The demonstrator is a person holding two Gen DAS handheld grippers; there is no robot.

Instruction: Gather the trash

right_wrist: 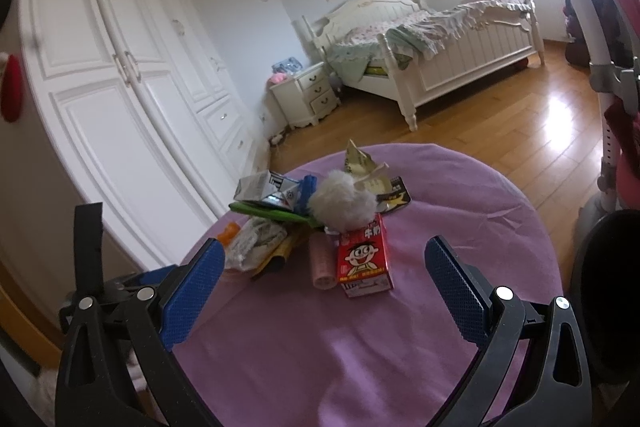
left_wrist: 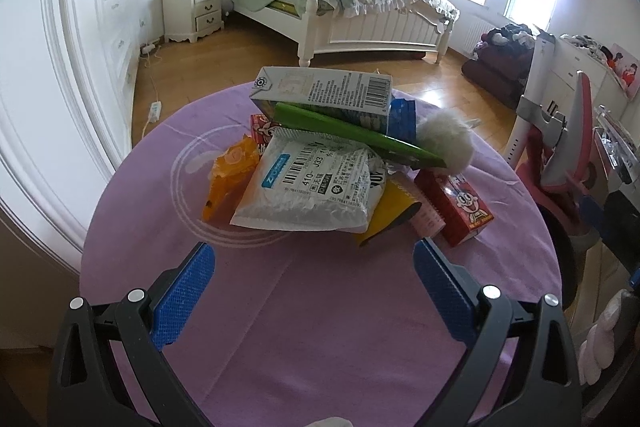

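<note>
Two tools were ours, the left tool point(left_wrist: 314, 259) and the right tool point(right_wrist: 325, 259), both spread wide and gripping nothing above the purple worktop point(left_wrist: 312, 327). We counted the trash heaped mid-worktop: two red milk cartons point(left_wrist: 456, 205), one grey carton point(left_wrist: 324, 91) lying on one green wrapper point(left_wrist: 352, 137), one white courier bag point(left_wrist: 312, 187), one orange packet point(left_wrist: 230, 175), one yellow packet point(left_wrist: 390, 213), one blue wrapper point(left_wrist: 403, 119) and one white fluffy ball point(left_wrist: 446, 143). From the right wrist view we also saw one pink roll point(right_wrist: 323, 261) beside the near red carton and one crumpled pale wrapper point(right_wrist: 366, 169) behind the ball.
</note>
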